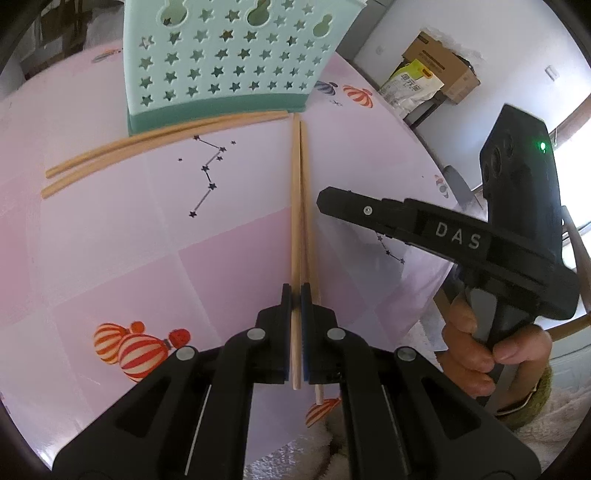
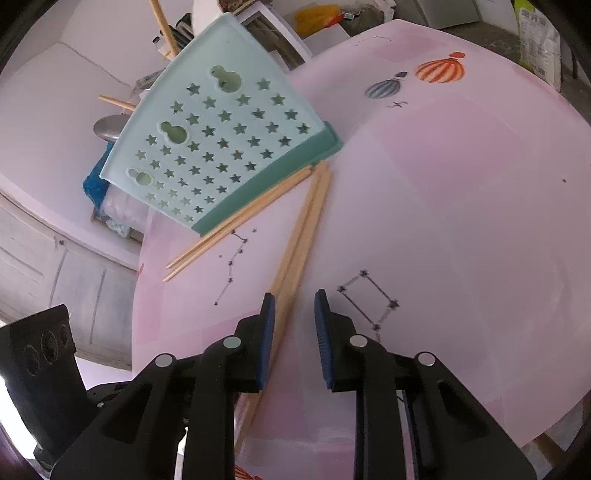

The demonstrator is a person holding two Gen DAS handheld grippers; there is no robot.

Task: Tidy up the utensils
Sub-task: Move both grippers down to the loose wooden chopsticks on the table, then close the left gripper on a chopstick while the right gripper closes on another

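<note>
A mint utensil holder (image 1: 225,55) with star holes stands on the pink table (image 1: 110,229); it also shows in the right wrist view (image 2: 225,144). Two pairs of wooden chopsticks lie before it. My left gripper (image 1: 295,291) is shut on one chopstick (image 1: 296,221) of the near pair, the other (image 1: 307,236) lies just right of it. The far pair (image 1: 155,144) lies along the holder's base. My right gripper (image 2: 293,299) is open and empty above the table, just right of the near pair (image 2: 299,236). It shows from the side in the left wrist view (image 1: 325,201).
A cardboard box (image 1: 439,62) and a bag (image 1: 410,88) sit beyond the table's far right edge. The table's edge (image 2: 554,424) runs close at the right. A chopstick (image 2: 162,26) sticks out of the holder's top.
</note>
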